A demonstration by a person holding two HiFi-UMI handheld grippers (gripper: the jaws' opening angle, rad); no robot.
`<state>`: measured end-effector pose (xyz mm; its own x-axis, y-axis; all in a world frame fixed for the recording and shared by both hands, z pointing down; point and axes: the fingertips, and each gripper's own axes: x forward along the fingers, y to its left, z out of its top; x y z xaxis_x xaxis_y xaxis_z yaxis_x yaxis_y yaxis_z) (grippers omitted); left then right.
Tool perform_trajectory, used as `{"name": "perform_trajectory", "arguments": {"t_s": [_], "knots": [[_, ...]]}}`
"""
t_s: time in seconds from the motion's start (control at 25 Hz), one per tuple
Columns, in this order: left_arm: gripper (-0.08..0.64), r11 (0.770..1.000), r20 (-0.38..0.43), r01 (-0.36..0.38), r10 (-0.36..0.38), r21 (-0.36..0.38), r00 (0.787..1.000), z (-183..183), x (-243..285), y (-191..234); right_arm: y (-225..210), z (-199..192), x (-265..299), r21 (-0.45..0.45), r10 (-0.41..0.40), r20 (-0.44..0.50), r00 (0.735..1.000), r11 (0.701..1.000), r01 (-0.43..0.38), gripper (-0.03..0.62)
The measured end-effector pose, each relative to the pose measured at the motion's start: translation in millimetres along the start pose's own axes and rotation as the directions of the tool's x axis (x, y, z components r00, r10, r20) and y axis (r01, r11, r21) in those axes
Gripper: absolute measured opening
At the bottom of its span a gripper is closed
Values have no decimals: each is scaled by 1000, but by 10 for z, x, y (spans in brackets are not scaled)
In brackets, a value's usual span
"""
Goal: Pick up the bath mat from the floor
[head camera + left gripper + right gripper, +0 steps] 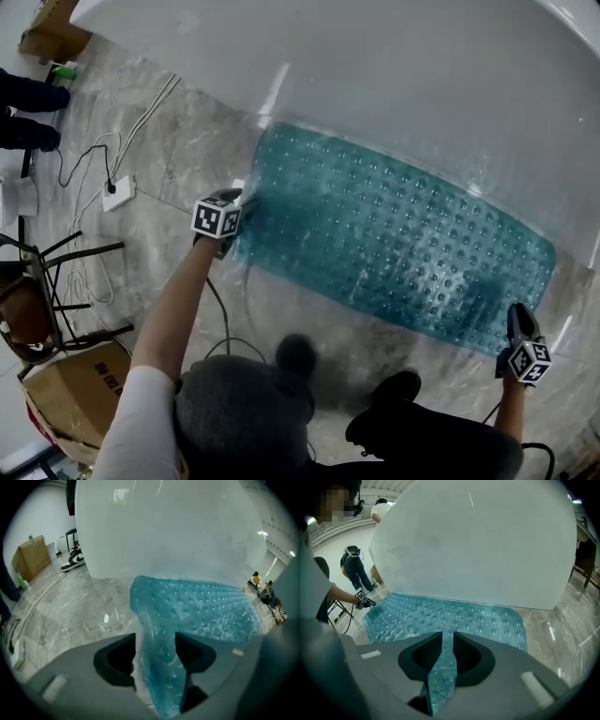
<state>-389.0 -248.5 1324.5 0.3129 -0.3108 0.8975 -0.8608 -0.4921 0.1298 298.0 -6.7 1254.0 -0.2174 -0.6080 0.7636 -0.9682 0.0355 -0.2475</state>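
A teal bath mat (394, 244) with raised bumps lies flat on the marble floor along a white bathtub (375, 75). My left gripper (240, 208) is at the mat's left near corner. In the left gripper view the jaws stand wide apart, so this gripper (155, 639) is open, and a raised fold of the mat (159, 653) runs loosely between them. My right gripper (518, 321) is at the mat's right near corner. In the right gripper view it (447, 641) is shut on a thin strip of the mat (443, 672), and the mat's corner rises into the jaws.
A white power strip (117, 192) with trailing cables lies on the floor to the left. A chair (37, 300) and a cardboard box (70, 394) stand at the lower left. Someone's dark shoes (28, 112) are at the far left, and another person (354, 566) stands beyond the mat.
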Motion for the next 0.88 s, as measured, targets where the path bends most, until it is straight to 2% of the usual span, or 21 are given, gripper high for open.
{"name": "perform_trajectory", "arguments": {"t_s": [0.12, 0.32, 0.48, 0.72, 0.88], "knots": [[314, 1000, -69, 5, -3, 29, 998, -119, 130, 13, 4, -50, -3, -47, -9, -29, 1000, 999, 8, 74], [309, 998, -79, 11, -7, 54, 997, -153, 257, 24, -135, -158, 48, -56, -37, -32, 999, 998, 35, 74], [242, 993, -72, 18, -10, 116, 997, -87, 323, -133, -318, -338, 8, -26, -72, -20, 997, 997, 71, 75], [112, 989, -70, 22, -11, 148, 997, -24, 171, -447, -569, -506, 20, -35, -83, -44, 996, 996, 81, 83], [40, 989, -53, 42, -35, 139, 998, 3, 105, -601, -813, -588, 33, -42, -112, -56, 992, 993, 109, 98]]}}
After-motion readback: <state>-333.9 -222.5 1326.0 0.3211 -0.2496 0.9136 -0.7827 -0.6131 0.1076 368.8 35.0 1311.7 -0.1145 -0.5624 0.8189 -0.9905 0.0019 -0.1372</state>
